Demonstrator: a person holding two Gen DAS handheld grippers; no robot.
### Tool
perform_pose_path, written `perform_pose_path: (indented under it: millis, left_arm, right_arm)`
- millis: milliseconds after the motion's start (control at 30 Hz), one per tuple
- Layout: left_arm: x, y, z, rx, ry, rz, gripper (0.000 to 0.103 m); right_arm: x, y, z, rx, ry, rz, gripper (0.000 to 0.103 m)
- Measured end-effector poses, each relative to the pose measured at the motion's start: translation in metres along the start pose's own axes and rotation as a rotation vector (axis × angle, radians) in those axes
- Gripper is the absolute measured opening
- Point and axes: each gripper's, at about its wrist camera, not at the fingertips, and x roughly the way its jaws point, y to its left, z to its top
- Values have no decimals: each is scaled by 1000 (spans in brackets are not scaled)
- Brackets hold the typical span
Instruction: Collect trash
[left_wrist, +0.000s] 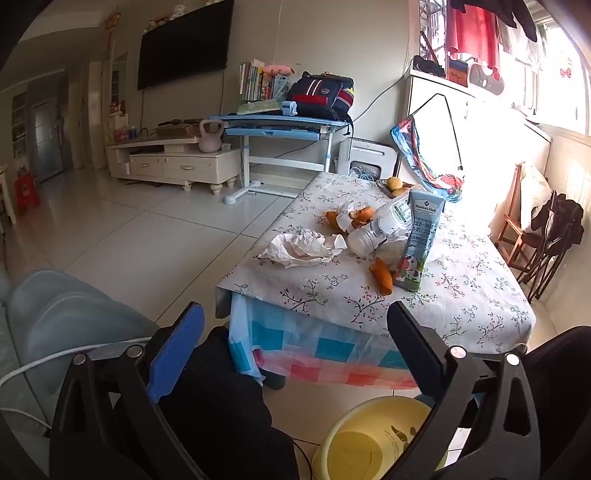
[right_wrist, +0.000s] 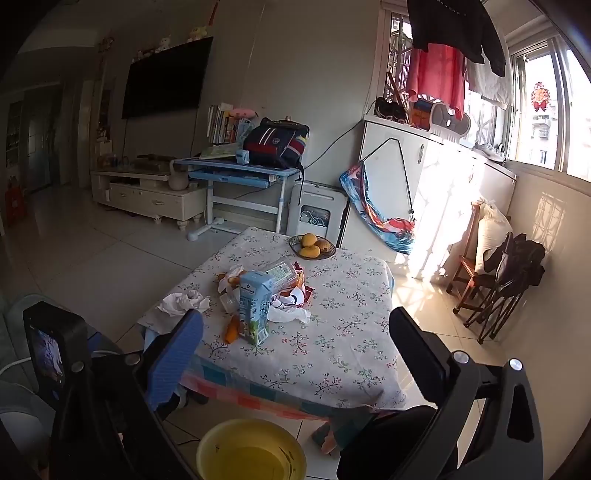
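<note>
In the left wrist view, the left hand-held gripper (left_wrist: 295, 328) is held spread fully wide with nothing between its jaws, tilted down toward the near edge of the bench (left_wrist: 480, 295), which is covered by a floral cloth. The trash is gathered in one loose cluster on the middle of the bench: a crumpled white tissue (left_wrist: 303, 247) lies to the left, a clear plastic bottle (left_wrist: 380, 225) lies on its side just right of it, and a blue milk carton (left_wrist: 421, 240) stands upright against the bottle. Orange peel (left_wrist: 382, 275) is seen at the carton's foot, with more peel farther back. A yellow bin (left_wrist: 369, 439) stands on the floor below the near edge, probably so that items can be dropped straight down into it. Dark-clothed knees of the person are visible on either side of it.

In the right wrist view, the right hand-held gripper (right_wrist: 295, 332) is likewise held wide and empty, aimed at the same cluster from farther right. The milk carton (right_wrist: 255, 306) is the nearest piece, with the tissue (right_wrist: 184, 302) to its left and a white wrapper (right_wrist: 288, 306) to its right. A bowl of fruit (right_wrist: 312, 245) sits at the far edge, well apart from the trash, and is judged not to be part of it. The yellow bin (right_wrist: 251, 450) is seen near the bottom. No collecting appears to have begun.
</note>
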Motion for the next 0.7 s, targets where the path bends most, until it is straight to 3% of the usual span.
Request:
perform_pose_path:
  millis: [700]
  left_arm:
    - [-7, 4, -9, 12, -4, 2, 96]
  right_arm:
    - [-21, 4, 1, -12, -40, 1, 97]
